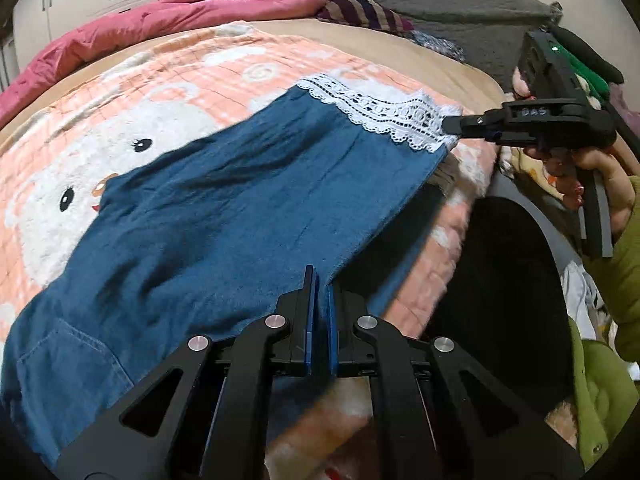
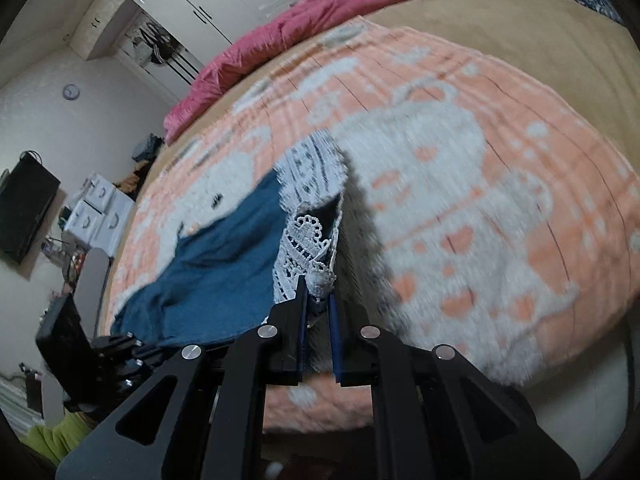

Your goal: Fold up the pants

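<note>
Blue pants stretch between both tools: left tool clamps their edge, right tool pinches the lace hem.

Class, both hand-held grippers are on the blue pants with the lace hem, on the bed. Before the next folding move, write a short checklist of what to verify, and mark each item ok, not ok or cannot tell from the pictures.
1. Right hand-held gripper grips the lace hem: ok, lace sits pinched between its fingers.
2. Left hand-held gripper grips the near edge of the blue pants: ok, jaws shut at the cloth edge.
3. Cloth between the two grips is taut: ok, the edge runs straight in the left wrist view.
4. Pants lie smooth on the orange blanket: not ok, wrinkles show across the leg.
5. Second leg lined up underneath: cannot tell, hidden.
</note>
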Motion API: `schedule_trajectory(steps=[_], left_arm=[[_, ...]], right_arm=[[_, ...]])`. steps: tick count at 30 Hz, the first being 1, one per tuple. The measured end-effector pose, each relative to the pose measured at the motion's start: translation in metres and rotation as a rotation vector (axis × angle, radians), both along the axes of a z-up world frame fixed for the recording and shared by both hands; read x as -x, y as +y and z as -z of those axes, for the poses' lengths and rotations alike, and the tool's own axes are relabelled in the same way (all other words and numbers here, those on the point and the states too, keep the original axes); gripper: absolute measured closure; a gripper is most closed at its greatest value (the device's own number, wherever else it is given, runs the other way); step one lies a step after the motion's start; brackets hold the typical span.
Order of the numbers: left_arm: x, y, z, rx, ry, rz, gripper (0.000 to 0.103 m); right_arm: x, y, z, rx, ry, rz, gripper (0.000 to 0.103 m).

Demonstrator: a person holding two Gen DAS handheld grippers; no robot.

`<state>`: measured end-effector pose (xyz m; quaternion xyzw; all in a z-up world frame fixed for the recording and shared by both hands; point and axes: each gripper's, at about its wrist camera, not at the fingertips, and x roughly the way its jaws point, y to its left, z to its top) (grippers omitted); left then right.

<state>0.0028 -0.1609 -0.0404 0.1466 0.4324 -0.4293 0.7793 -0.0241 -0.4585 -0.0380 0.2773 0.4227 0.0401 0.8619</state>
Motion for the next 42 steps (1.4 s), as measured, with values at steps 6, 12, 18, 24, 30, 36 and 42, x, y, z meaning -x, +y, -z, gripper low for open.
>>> schedule_trajectory(steps=[6,12,18,24,30,36,42], left_arm=[[0.014,-0.003,0.006,-0.031,-0.003,0.016,0.102],[0.014,-0.005,0.021,-0.065,0.017,-0.017,0.100],[0.014,-0.007,0.029,-0.060,0.014,-0.053,0.100],[0.017,0.001,0.029,0.008,0.045,-0.071,0.095],[0.027,0.029,0.010,0.102,0.073,-0.101,0.072],[0.023,0.098,-0.014,0.090,0.014,-0.351,0.064],[0.006,0.148,-0.005,-0.085,0.014,-0.551,0.055]], right_arm=[[0.013,-0.003,0.017,-0.017,0.035,0.001,0.094],[0.020,-0.005,0.034,-0.031,0.055,-0.010,0.094],[0.023,-0.005,0.035,-0.022,0.047,-0.009,0.091],[0.037,-0.012,0.012,0.101,0.014,0.063,0.060],[0.036,0.017,-0.018,0.157,-0.081,-0.066,0.056],[0.003,0.069,-0.006,0.202,-0.037,-0.265,0.054],[-0.021,0.085,0.012,0.303,0.048,-0.301,0.052]])
